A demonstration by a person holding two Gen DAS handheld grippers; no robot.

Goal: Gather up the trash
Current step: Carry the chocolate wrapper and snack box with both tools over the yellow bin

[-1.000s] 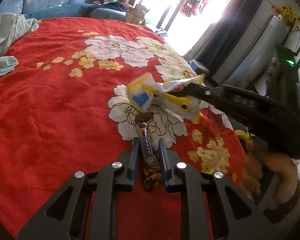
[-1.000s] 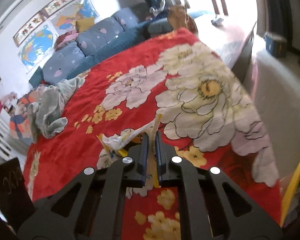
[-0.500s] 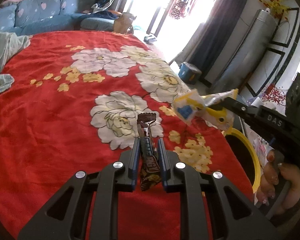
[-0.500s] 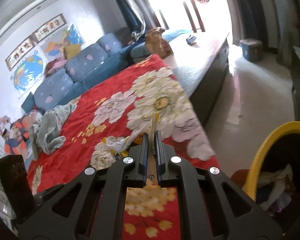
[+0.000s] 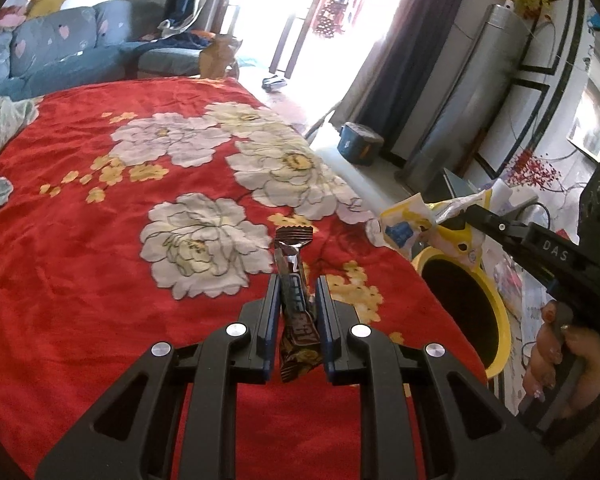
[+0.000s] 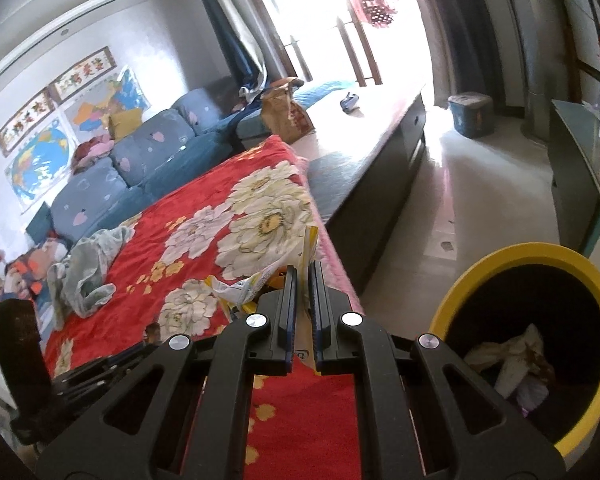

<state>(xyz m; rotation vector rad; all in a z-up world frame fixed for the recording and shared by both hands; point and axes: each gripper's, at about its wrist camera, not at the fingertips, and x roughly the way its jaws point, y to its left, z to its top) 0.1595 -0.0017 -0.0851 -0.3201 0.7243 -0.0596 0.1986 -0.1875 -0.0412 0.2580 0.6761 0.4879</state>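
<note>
The brown snack wrapper [image 5: 296, 312] stands pinched between the narrow jaws of the left hand-held gripper [image 5: 298, 300], its long axis running forward along the fingers, the crimped silvery end pointing away from the camera and the crumpled lower end hanging back between the finger bases; its printed lettering is too creased to read. It hangs above the red flowered blanket [image 5: 100, 280], near that blanket's right edge. To the right, the yellow-and-white wrapper [image 5: 416, 224] is clamped at one end by the right hand-held gripper [image 6: 303, 280], whose jaws are nearly together on it; in the left wrist view its loose, crumpled body points left toward the blanket and sits over the near rim of the yellow-rimmed bin [image 5: 496, 308], while in the right wrist view most of it is hidden behind the fingers, only a yellow strip rising between them and a white fold spilling left. The bin's dark inside holds crumpled pale scraps [image 6: 516, 364], hard to identify. The person's right hand [image 5: 560, 356] grips the handle, partly cut off by the frame edge. A grey-green cloth [image 6: 88, 268] lies bunched at the blanket's far side.
</note>
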